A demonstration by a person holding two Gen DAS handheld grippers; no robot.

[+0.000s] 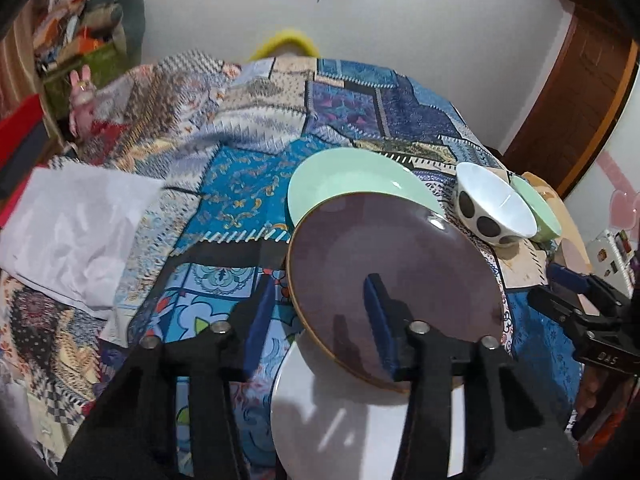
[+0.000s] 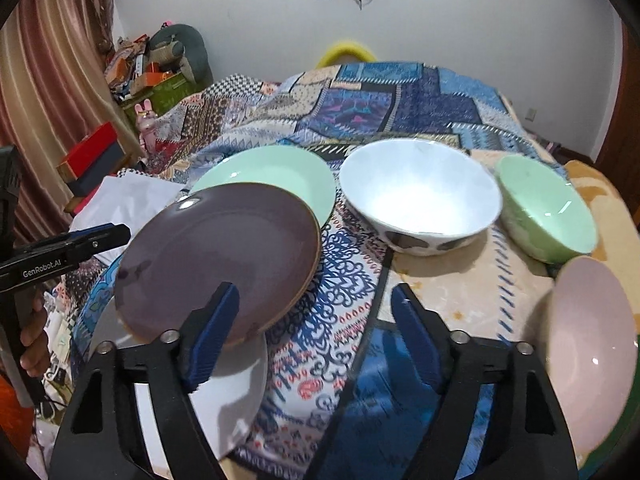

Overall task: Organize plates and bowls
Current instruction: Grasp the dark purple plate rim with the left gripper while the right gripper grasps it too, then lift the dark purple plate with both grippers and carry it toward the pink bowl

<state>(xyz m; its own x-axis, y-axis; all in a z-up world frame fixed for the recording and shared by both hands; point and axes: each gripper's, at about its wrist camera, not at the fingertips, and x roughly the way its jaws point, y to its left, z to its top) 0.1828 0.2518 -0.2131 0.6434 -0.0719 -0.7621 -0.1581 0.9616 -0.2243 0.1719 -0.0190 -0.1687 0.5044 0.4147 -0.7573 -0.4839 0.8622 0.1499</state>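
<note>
A purple plate (image 1: 394,276) (image 2: 216,256) lies tilted, its near edge on a white plate (image 1: 360,420) (image 2: 224,396) and its far edge over a mint green plate (image 1: 352,182) (image 2: 276,174). My left gripper (image 1: 320,316) is open, its right finger over the purple plate and its left finger beside the rim. My right gripper (image 2: 314,332) is open and empty, its left finger just over the purple plate's near edge. A white spotted bowl (image 2: 420,196) (image 1: 494,208), a green bowl (image 2: 548,208) (image 1: 538,208) and a pink bowl (image 2: 592,344) stand to the right.
Everything sits on a patchwork quilt (image 2: 400,96) over a bed. White paper (image 1: 76,232) lies at the left. Boxes and clutter (image 2: 152,68) are piled by the curtain at the far left. A wooden door (image 1: 576,92) is at the right.
</note>
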